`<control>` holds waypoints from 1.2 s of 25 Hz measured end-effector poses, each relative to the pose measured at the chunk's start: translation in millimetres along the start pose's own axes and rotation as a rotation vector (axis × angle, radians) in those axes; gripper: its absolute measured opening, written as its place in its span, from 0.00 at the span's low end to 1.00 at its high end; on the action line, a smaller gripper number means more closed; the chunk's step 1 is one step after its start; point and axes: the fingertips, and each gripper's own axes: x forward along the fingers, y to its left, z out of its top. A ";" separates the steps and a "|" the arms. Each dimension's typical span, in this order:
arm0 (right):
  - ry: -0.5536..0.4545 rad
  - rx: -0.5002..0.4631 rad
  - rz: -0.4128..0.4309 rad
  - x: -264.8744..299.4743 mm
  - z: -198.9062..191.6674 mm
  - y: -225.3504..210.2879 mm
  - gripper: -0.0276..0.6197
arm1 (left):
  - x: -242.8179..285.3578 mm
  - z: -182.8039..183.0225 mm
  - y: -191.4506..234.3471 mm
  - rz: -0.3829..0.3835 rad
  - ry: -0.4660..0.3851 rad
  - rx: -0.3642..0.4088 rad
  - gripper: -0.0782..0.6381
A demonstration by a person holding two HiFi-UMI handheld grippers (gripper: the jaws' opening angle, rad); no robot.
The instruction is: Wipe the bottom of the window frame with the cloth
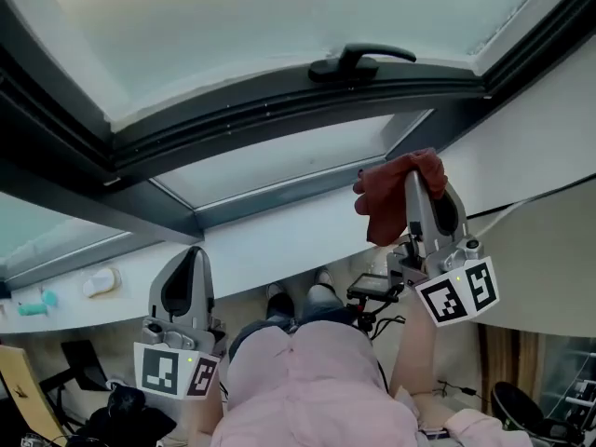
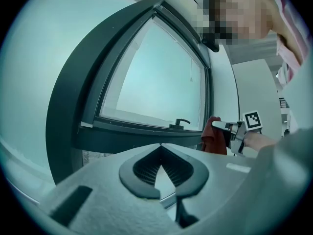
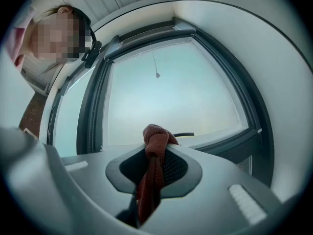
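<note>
A rust-red cloth (image 1: 384, 203) hangs bunched from my right gripper (image 1: 415, 177), which is shut on it. The cloth is held up near the right corner of the dark window frame's bottom bar (image 1: 270, 195), just in front of the white sill (image 1: 279, 242); whether it touches is unclear. In the right gripper view the cloth (image 3: 155, 137) fills the gap between the jaws of that gripper (image 3: 155, 150). My left gripper (image 1: 193, 254) hangs lower at the left, below the sill, shut on nothing. From the left gripper (image 2: 160, 149) I see the cloth (image 2: 213, 141) at the right.
A tilted sash with a black handle (image 1: 359, 61) leans in above the bottom bar. On the sill's left end lie a white object (image 1: 101, 282) and a turquoise one (image 1: 35, 304). A thin cable (image 1: 521, 205) crosses the right wall. Pink-clothed knees (image 1: 307, 380) are below.
</note>
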 end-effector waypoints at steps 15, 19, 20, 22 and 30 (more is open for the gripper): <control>0.029 -0.461 0.000 117.5 20.5 -72.7 0.14 | 70.2 -3.2 -87.9 0.063 0.005 0.001 0.11; 0.073 -0.437 0.168 141.3 4.9 -69.9 0.14 | 95.2 -8.8 -132.4 0.089 -0.029 -0.018 0.11; 0.089 -0.453 0.202 145.4 -0.1 -67.8 0.14 | 99.4 -11.4 -142.0 0.101 -0.036 -0.025 0.11; 0.123 -0.488 0.251 150.3 -10.5 -67.6 0.14 | 104.4 -19.2 -159.1 0.132 -0.043 -0.041 0.11; 0.249 -0.593 0.238 161.9 -26.4 -75.3 0.14 | 109.4 -27.6 -181.6 0.229 -0.037 -0.034 0.11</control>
